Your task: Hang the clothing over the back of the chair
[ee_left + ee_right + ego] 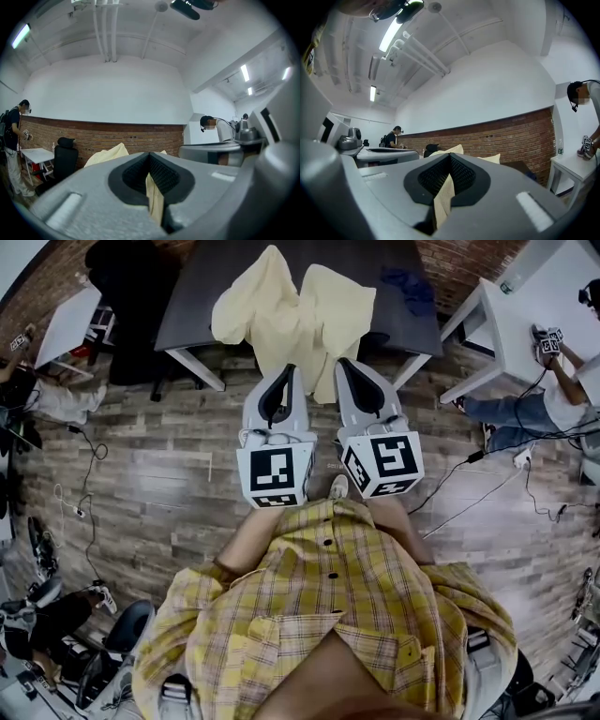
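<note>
While both grippers bite into the pale yellow clothing (281, 315), most of it lies heaped on the dark counter (384, 277), spilling over the counter's near edge toward you. Your left gripper (284, 373) has its jaws closed on a thin fold of the fabric. Your right gripper (345, 366), just beside it, is clamped on another fold in the same way. The black chair (127, 296) stands off the counter's left end, well apart from the garment, so you have a carry ahead of you.

Watch the grip first. Each pinch holds only a narrow strip, and the weight of the heap dragging over the counter's edge could pull a fold out of one pair of jaws. With your two grips so close together, the cloth will likely hang as one bunch. It may trail on the floor beside the counter, catch your foot, or land on the chair back as a lump and slide off. A blue cloth (409, 282) on the counter's right part lies near the garment, and a sideways sweep could drag it along.
</note>
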Motion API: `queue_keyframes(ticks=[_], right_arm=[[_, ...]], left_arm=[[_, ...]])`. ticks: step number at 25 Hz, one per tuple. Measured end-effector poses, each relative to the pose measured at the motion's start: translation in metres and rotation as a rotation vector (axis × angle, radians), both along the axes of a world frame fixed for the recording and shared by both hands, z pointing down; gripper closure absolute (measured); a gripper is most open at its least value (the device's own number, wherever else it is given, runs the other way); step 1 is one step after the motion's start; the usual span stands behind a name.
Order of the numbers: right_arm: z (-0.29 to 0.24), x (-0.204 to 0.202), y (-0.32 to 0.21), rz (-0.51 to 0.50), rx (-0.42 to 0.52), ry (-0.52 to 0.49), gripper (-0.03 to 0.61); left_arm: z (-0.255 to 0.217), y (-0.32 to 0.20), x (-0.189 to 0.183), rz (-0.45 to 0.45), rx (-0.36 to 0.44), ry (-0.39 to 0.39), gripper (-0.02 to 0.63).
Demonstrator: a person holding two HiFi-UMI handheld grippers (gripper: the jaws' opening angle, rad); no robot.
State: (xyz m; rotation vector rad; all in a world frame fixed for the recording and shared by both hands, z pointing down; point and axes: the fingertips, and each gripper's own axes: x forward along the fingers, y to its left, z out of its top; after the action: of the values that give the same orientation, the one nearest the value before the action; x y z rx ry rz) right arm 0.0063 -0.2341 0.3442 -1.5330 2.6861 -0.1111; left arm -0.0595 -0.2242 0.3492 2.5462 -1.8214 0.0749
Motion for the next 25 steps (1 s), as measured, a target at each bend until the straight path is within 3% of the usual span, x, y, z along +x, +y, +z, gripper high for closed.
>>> queue_keyframes(ticks=[25], right_arm=[[0.021, 0.004, 0.003, 0.025, -0.036, 0.02, 0.588]], left_arm=[[0.022, 0.0, 0.009, 0.029, -0.039, -0.011, 0.615]])
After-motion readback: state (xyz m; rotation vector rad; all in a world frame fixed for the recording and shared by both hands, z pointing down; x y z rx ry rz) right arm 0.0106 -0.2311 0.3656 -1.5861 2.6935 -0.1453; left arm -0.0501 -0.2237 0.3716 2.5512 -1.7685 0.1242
